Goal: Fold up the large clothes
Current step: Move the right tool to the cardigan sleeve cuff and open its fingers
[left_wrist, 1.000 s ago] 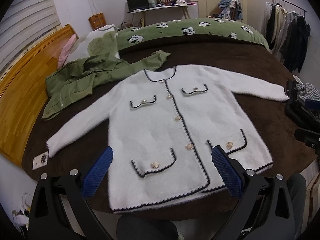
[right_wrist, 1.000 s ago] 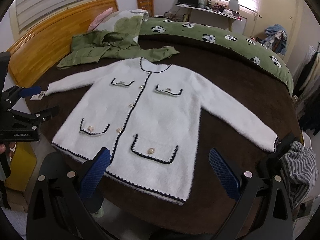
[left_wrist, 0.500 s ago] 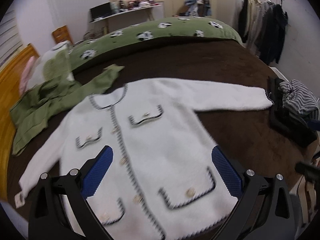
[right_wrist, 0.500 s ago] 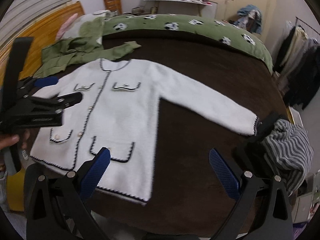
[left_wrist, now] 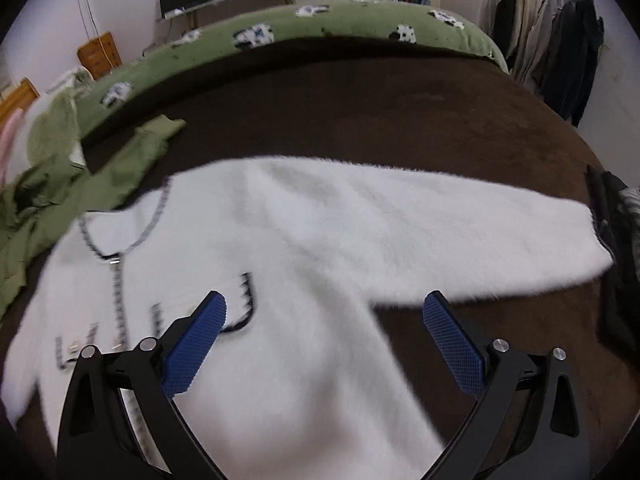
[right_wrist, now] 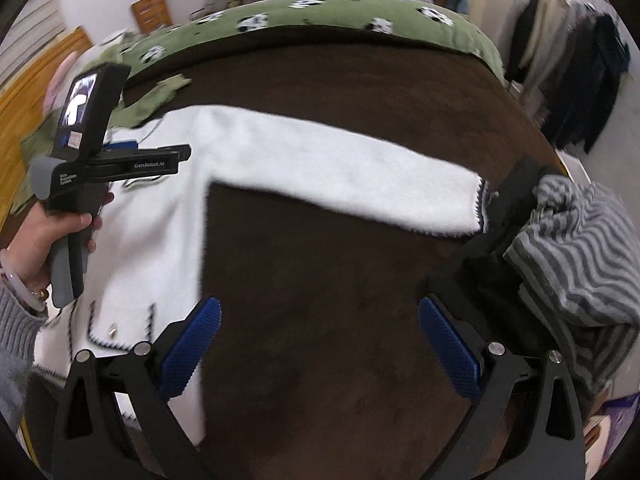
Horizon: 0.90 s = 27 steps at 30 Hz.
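The left gripper (left_wrist: 322, 322) hangs over the cardigan (left_wrist: 280, 264), jaws wide apart and holding nothing. The right gripper (right_wrist: 318, 326) is likewise wide open and empty, above bare brown blanket (right_wrist: 340, 92) beside the cardigan's outstretched sleeve (right_wrist: 360, 176). The cardigan lies flat, front up, across the bed's near side. The sleeve's cuff touches a striped garment (right_wrist: 576, 256) at the bed's right edge. A green jacket (left_wrist: 48, 200) lies by the collar.
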Each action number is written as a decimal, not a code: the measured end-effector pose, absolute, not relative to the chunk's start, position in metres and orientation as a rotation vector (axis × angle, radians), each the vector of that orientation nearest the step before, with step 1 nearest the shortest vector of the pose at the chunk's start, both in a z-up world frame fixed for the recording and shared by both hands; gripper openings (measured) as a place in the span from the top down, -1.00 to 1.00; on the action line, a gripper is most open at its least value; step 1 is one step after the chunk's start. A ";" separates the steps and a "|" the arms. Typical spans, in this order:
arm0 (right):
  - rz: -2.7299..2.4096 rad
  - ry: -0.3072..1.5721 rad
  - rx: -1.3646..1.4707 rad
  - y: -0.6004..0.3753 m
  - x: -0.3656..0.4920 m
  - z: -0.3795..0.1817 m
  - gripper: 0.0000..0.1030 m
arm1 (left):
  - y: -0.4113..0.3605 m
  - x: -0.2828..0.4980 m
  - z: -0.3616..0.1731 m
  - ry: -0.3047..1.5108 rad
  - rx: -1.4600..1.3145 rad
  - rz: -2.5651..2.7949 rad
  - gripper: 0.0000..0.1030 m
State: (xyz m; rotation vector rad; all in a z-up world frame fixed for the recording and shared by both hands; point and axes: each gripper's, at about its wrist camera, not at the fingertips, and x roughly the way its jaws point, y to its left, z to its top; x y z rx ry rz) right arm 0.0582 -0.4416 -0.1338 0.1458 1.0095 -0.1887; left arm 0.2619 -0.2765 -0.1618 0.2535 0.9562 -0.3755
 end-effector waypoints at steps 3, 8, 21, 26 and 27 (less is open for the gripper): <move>-0.217 1.003 0.184 -0.463 0.071 -0.152 -0.89 | -0.288 0.282 -0.185 0.962 0.261 -0.376 -0.88; -0.270 0.981 0.225 -0.500 0.079 -0.174 -0.89 | -0.303 0.306 -0.217 0.964 0.252 -0.400 -0.88; -0.355 0.875 0.699 -0.563 0.090 -0.217 -0.90 | -0.304 0.314 -0.245 0.972 0.249 -0.427 -0.90; -0.375 0.783 0.857 -0.572 0.098 -0.213 -0.91 | -0.304 0.314 -0.246 0.971 0.248 -0.428 -0.90; -0.383 0.764 0.878 -0.572 0.099 -0.212 -0.91 | -0.304 0.315 -0.246 0.970 0.248 -0.428 -0.90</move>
